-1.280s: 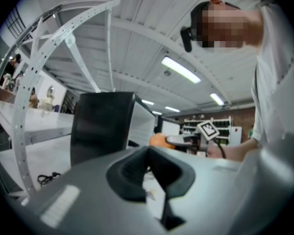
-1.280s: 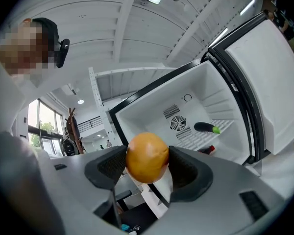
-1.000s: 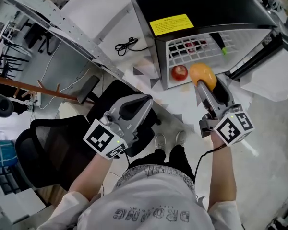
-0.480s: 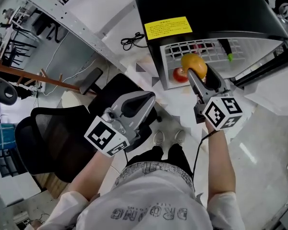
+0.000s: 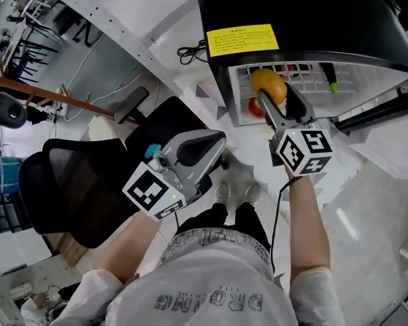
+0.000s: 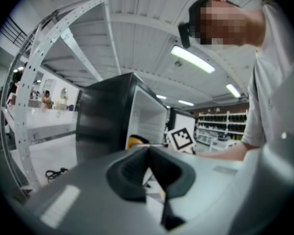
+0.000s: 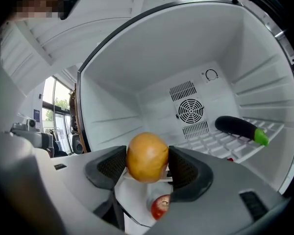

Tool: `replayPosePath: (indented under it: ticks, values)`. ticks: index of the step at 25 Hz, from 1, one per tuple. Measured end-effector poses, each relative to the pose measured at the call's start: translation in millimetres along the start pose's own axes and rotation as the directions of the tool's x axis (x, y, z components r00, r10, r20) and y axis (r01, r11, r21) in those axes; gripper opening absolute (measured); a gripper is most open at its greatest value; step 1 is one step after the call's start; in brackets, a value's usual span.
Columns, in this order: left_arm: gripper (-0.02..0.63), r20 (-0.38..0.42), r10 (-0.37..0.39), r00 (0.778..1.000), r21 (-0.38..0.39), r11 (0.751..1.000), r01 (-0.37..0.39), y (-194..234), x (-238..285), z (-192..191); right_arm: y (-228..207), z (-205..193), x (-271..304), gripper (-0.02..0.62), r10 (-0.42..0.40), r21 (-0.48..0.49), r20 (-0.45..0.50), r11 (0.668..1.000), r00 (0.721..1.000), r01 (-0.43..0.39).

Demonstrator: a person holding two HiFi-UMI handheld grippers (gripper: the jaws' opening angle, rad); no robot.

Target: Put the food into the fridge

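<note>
While the right gripper (image 7: 147,166) clamps a fruit (image 7: 147,156), perhaps an orange, at the open black fridge (image 5: 292,12), the left gripper (image 6: 148,163) hangs closed and empty over a chair (image 5: 68,195) on pale floor (image 5: 367,209). An eggplant (image 7: 237,129) lies on the shelf (image 7: 210,143), above an apple (image 7: 159,207). The yellow label's (image 5: 242,40) print is unreadable.

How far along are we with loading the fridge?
Done: an eggplant lies on the wire shelf, and an apple sits lower in the fridge. In hand: the right claw grips an orange fruit at the open front. Remaining: set it inside and release. The left claw is shut, empty.
</note>
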State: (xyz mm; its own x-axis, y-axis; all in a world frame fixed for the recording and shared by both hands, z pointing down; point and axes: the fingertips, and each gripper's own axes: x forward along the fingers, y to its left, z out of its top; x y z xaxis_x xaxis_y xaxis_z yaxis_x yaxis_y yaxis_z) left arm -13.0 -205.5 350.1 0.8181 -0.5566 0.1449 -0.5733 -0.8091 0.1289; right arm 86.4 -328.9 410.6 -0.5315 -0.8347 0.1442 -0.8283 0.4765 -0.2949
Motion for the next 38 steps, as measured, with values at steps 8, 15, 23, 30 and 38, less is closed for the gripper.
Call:
replayPosePath:
  ticks: [8, 15, 23, 30, 38]
  values:
    - [0.008, -0.01, 0.034, 0.999, -0.004, 0.999, -0.034, 3.8, -6.0, -2.3, 2.1, -12.9, 13.6, 0.262, -0.016, -0.056, -0.024, 0.998, 1.0, 0.015]
    - [0.008, -0.016, 0.041, 0.999, -0.001, 0.999, -0.041, 3.0, -5.1, -2.5, 5.1, -14.1, 19.3, 0.262, -0.034, -0.126, -0.021, 0.991, 0.999, 0.031]
    - [0.008, -0.015, 0.047, 0.999, -0.003, 0.999, -0.047, 1.8, -6.5, -2.1, 8.5, -14.7, 22.3, 0.262, -0.051, -0.188, -0.037, 0.981, 0.998, 0.043]
    - [0.008, -0.015, 0.048, 0.999, -0.001, 0.999, -0.048, 1.1, -6.8, -1.7, 13.4, -16.0, 25.2, 0.268, -0.034, -0.208, -0.055, 0.978, 0.998, 0.022]
    - [0.008, -0.014, 0.041, 0.999, -0.003, 0.999, -0.041, 0.6, -7.7, 0.2, 15.4, -15.2, 24.3, 0.282, -0.029, -0.207, -0.063, 0.978, 0.998, 0.016]
